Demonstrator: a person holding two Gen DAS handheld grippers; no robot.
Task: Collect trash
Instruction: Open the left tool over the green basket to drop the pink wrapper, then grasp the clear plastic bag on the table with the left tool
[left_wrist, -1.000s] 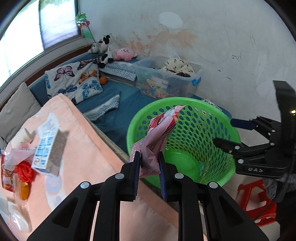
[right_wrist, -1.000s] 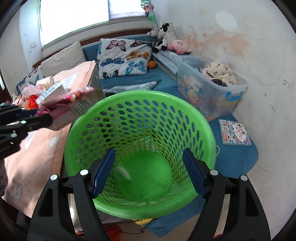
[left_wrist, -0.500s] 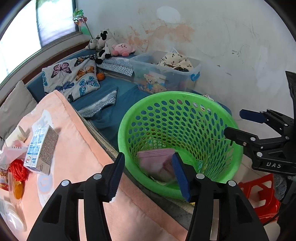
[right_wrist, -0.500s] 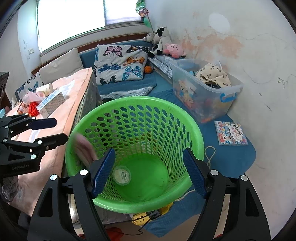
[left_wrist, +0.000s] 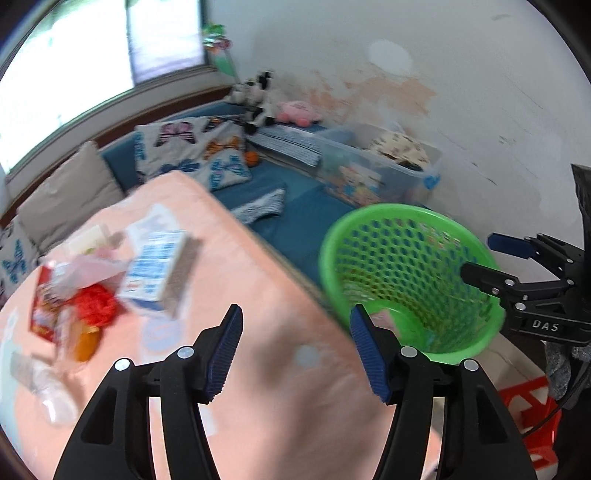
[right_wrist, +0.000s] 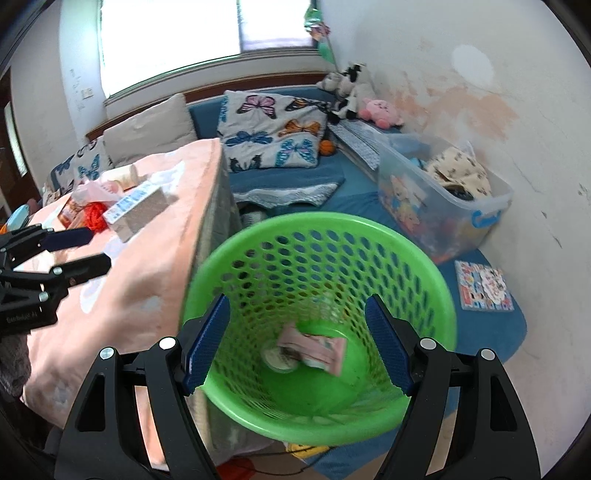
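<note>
A green perforated basket (right_wrist: 424, 266) (left_wrist: 332, 254) stands beside the peach-covered table (left_wrist: 280, 398). A pink wrapper (right_wrist: 314, 345) (left_wrist: 382, 319) lies on its bottom beside a round white lid (right_wrist: 277, 358). My left gripper (left_wrist: 295, 325) (right_wrist: 99, 248) hovers over the table's near end, its jaws opening with nothing between them. My right gripper (right_wrist: 297, 310) (left_wrist: 476, 254) hangs open above the basket and grips nothing. More trash sits on the table: a blue-and-white carton (left_wrist: 155, 273) (right_wrist: 133, 210), a red mesh ball (left_wrist: 94, 302), a red packet (left_wrist: 42, 314) and a clear bottle (left_wrist: 51, 395).
A clear storage bin (right_wrist: 443, 206) with toys and cloth stands by the wall behind the basket. Butterfly pillows (right_wrist: 273, 133) and plush toys (right_wrist: 380, 110) lie on the blue mat. A picture book (right_wrist: 484, 286) lies on the mat, a red stool (left_wrist: 528, 417) on the floor.
The left gripper opened and let go of the pink wrapper, which dropped into the basket. It then swung left over the table. The right gripper rose a little above the basket.
</note>
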